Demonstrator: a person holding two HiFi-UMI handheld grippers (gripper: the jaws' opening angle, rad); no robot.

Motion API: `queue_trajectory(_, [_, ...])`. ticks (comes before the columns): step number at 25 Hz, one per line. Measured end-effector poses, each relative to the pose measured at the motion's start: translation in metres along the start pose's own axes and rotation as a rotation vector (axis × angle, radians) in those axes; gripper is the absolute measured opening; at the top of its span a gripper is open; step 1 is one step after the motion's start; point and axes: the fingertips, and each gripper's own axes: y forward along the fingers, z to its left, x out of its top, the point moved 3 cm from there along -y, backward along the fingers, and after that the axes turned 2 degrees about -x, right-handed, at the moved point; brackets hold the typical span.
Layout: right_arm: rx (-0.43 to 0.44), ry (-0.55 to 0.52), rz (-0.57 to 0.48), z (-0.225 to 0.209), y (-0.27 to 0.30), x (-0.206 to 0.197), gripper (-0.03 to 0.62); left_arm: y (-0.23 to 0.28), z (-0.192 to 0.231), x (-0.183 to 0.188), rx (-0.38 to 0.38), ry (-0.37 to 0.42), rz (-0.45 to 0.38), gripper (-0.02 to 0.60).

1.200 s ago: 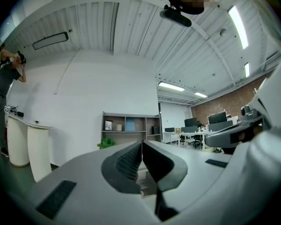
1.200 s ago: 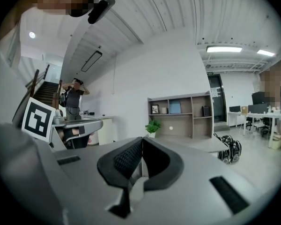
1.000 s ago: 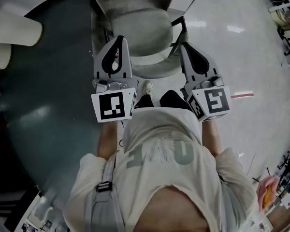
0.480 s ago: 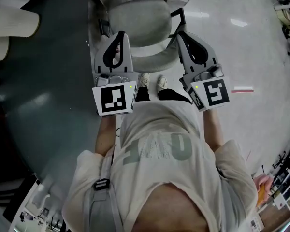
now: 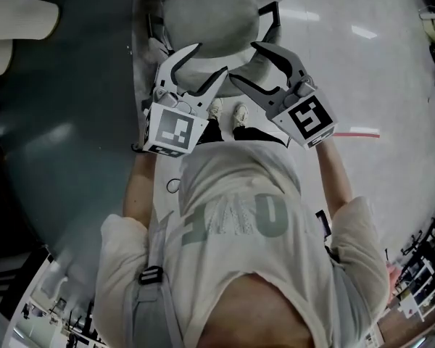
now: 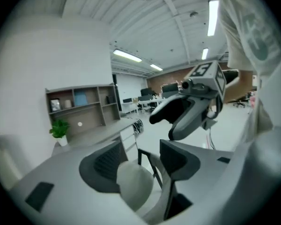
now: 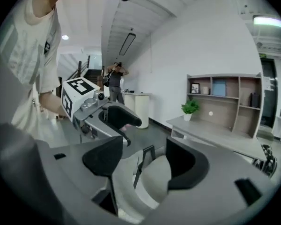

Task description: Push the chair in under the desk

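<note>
The chair (image 5: 210,17) has slid farther off ahead of both claws, towards the desk (image 7: 209,129) that lies beyond their tips, and the person's feet have followed it in. The claws themselves have changed most. A second ago both were pinched together against the chair's back. Now the left claw (image 5: 209,60) and the right claw (image 5: 245,62) have swung inwards to face each other, and their jaws are opening, already spread wide.

In each gripper view the chair's pale back shows in the gap between the jaws, just past the pads, which are not pressing on it. Neither claw holds anything.

I read this as the end of the shove: the push looks finished and the chair is being let go. How deep it sits under the desk cannot be told from here.

As for writing, the person's shirt (image 5: 235,209) carries large pale letters across the chest, upside down and creased, too unclear to read. The marker cubes (image 5: 172,129) (image 5: 309,118) show only black-and-white square patterns. No brand is visible on the chair.
</note>
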Motion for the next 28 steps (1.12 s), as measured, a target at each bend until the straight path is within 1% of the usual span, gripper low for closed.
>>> queue_trajectory(2, [0.057,-0.039,0.088,0.006,0.007,-0.025,0.29,0.012,-0.019,-0.031,-0.137,0.019,0.131,0.249])
queue_trajectory(4, [0.13,-0.084,0.199,0.013,0.013,-0.056,0.291,0.02,-0.035,-0.059,-0.244,0.013,0.233,0.249])
queue_trajectory(7, [0.241,-0.143,0.366,0.026,0.015,-0.101,0.29,0.024,-0.056,-0.087,-0.34,0.043,0.345,0.249])
queue_trajectory(9, [0.314,-0.181,0.461,0.036,0.015,-0.126,0.29,0.024,-0.069,-0.106,-0.402,0.095,0.428,0.249])
queue_trajectory(11, [0.364,-0.24,0.526,0.044,0.017,-0.146,0.29,0.025,-0.077,-0.125,-0.454,0.167,0.507,0.249])
queue_trajectory(13, [0.398,-0.302,0.577,0.047,0.019,-0.162,0.288,0.03,-0.08,-0.139,-0.478,0.235,0.571,0.249])
queue_trajectory(14, [0.412,-0.329,0.6,0.047,0.02,-0.168,0.29,0.033,-0.08,-0.145,-0.482,0.256,0.599,0.249])
queue_trajectory(18, [0.457,-0.408,0.67,0.051,0.034,-0.19,0.29,0.044,-0.079,-0.161,-0.479,0.274,0.689,0.249])
queue_trajectory(23, [0.501,-0.437,0.739,0.057,0.05,-0.208,0.288,0.052,-0.083,-0.17,-0.485,0.306,0.736,0.247])
queue_trajectory(26, [0.518,-0.449,0.762,0.062,0.053,-0.212,0.288,0.049,-0.086,-0.174,-0.503,0.308,0.754,0.245])
queue_trajectory(28, [0.527,-0.466,0.771,0.064,0.052,-0.215,0.288,0.051,-0.088,-0.176,-0.51,0.325,0.764,0.238])
